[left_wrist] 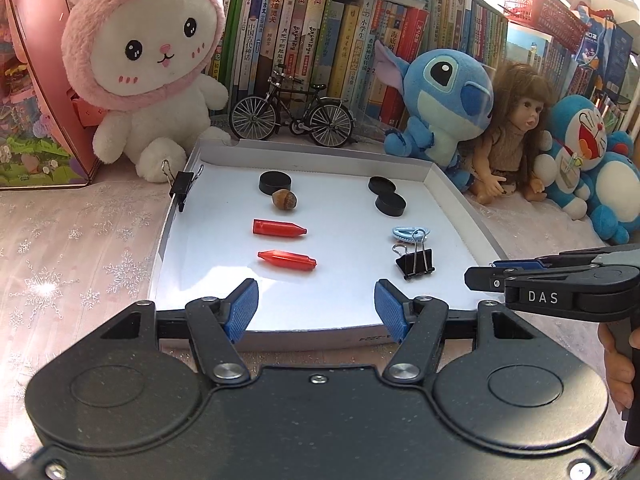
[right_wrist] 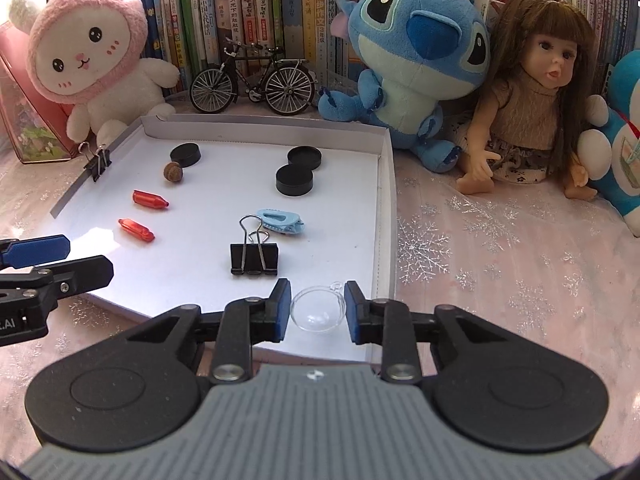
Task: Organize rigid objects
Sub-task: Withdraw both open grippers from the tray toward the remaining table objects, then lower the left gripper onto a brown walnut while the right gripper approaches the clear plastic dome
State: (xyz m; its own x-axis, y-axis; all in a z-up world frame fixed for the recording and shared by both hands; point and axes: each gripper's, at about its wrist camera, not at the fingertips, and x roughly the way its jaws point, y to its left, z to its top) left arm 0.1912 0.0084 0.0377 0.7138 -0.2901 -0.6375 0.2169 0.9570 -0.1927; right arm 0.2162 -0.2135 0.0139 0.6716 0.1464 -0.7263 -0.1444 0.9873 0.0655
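Observation:
A shallow white tray point(right_wrist: 385, 184) lies on the pink cloth. My right gripper point(right_wrist: 317, 300) is shut on a clear glass ball point(right_wrist: 316, 318) just above the tray's near right corner. In the tray lie two red capsules point(left_wrist: 280, 227) point(left_wrist: 287, 259), an acorn point(left_wrist: 284, 199), three black discs point(left_wrist: 275, 182) point(left_wrist: 382, 185) point(left_wrist: 390, 204), a pale blue hair clip point(left_wrist: 410, 234) and a black binder clip point(left_wrist: 416, 262). My left gripper point(left_wrist: 316, 292) stands open over the tray's near edge with nothing between its fingers.
Another binder clip point(left_wrist: 182, 186) grips the tray's left wall. Behind the tray stand a model bicycle point(left_wrist: 294, 114), a pink rabbit plush point(left_wrist: 152, 68), a blue plush point(left_wrist: 440, 100), a doll point(left_wrist: 516, 132) and a row of books. A person's hand point(left_wrist: 618, 364) holds the right gripper.

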